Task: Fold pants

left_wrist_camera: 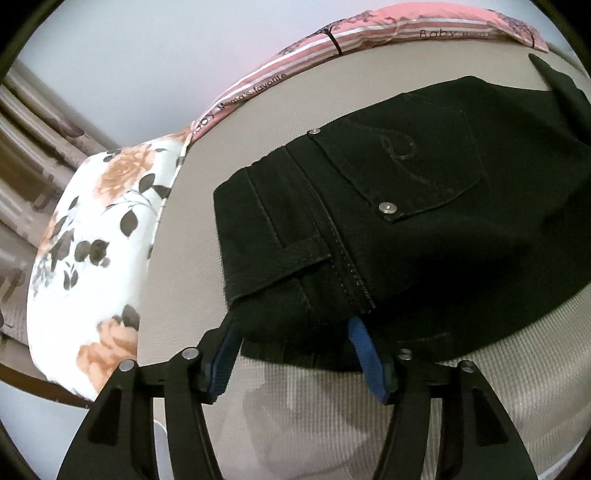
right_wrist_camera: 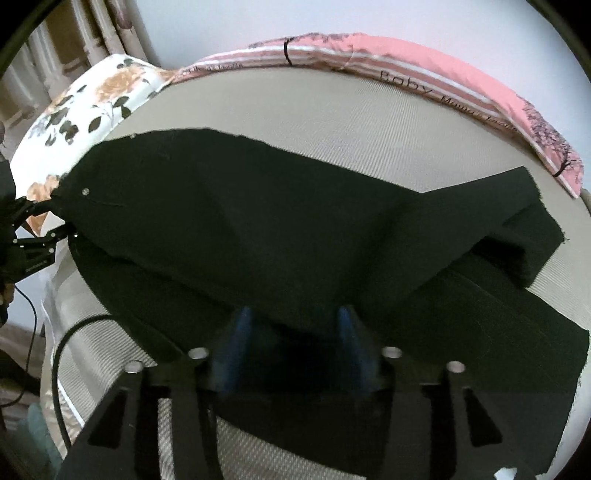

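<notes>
Beige ribbed mattress (left_wrist_camera: 192, 229) fills both views, with a floral pillow (left_wrist_camera: 92, 236) and a pink striped pillow (left_wrist_camera: 369, 33) along its far edge, curtains (left_wrist_camera: 33, 147) behind. Black pants (left_wrist_camera: 406, 221) lie on the mattress, folded lengthwise, back pocket with 2 rivets facing up, waistband toward the floral pillow. Left gripper (left_wrist_camera: 295, 332) sits at the waistband's near edge, jaws parted, blue pads (left_wrist_camera: 364, 343) either side of the cloth edge, not pinching it. Right gripper (right_wrist_camera: 293, 325) is at the near edge of the leg section, jaws apart, dark cloth between them, no clamp visible. Leg ends (right_wrist_camera: 535, 236) lie doubled over at right.
</notes>
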Demonstrator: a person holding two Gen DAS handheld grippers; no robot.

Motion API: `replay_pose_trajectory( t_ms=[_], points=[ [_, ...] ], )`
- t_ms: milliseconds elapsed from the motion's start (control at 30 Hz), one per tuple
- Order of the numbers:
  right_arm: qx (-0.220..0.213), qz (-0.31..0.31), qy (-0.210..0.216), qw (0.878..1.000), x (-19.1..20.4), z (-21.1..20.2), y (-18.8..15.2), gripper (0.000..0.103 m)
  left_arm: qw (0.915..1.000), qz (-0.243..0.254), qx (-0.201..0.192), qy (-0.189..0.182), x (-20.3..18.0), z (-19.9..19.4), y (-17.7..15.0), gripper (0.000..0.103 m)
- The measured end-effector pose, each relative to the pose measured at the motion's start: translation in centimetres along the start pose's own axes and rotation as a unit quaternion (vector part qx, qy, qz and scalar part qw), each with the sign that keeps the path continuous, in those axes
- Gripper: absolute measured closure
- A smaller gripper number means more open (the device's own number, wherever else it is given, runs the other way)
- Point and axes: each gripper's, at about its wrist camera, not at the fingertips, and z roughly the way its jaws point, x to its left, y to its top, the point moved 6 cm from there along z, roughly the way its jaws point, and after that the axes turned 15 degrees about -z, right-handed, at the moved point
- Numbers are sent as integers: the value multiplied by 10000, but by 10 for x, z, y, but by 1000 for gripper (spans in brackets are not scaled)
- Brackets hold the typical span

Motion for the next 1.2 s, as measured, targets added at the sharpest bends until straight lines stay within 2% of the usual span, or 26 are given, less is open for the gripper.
replay_pose_trajectory(
  t_ms=[67, 133, 233, 333, 367, 400, 433, 500, 600, 700, 900, 1033, 1100, 1167, 1200],
  points=[
    [-98, 82, 6, 9999, -1, -8, -1, 54, 10000, -72, 3, -40, 4, -6, -2, 42],
    [-226, 286, 105, 9993, -4, -17, -2, 54, 9991, -294, 79, -287, 10, -13, -5, 42],
    [-377, 598, 280, 9971, -11, -25, -5, 54, 9910, -951, 180, -927, 25, -26, -6, 42],
    [-499, 930, 394, 9936, -20, -30, -10, 54, 9684, -1847, 328, -1646, 40, -33, 0, 42],
    [-503, 995, 415, 9929, -22, -31, -13, 54, 9567, -2150, 384, -1924, 44, -35, 2, 42],
    [-502, 1111, 431, 9916, -25, -30, -15, 54, 9377, -2560, 480, -2300, 48, -35, 5, 42],
    [-507, 1216, 470, 9902, -27, -30, -18, 54, 9275, -2756, 531, -2470, 49, -35, 6, 42],
    [-534, 1411, 590, 9868, -30, -29, -21, 54, 8982, -3252, 701, -2875, 50, -31, 7, 42],
    [-614, 1712, 706, 9808, -37, -29, -27, 54, 8722, -3638, 896, -3145, 47, -22, 7, 42],
    [-615, 2026, 757, 9744, -46, -24, -33, 54, 8585, -3833, 1072, -3234, 41, -13, 3, 42],
    [-530, 2555, 877, 9614, -58, -9, -42, 52, 8439, -4126, 1218, -3205, 41, 3, 7, 42],
    [-620, 2726, 950, 9554, -64, -3, -36, 52, 8455, -4159, 1202, -3125, 38, 13, 12, 42],
    [-643, 2753, 933, 9547, -67, 1, -31, 52, 8495, -4127, 1127, -3089, 37, 16, 14, 43],
    [-635, 2788, 912, 9539, -69, 6, -25, 52, 8563, -4060, 1078, -3005, 38, 18, 13, 49],
    [-640, 2796, 906, 9537, -71, 8, -22, 52, 8578, -4051, 1068, -2979, 38, 19, 13, 55]
  ],
)
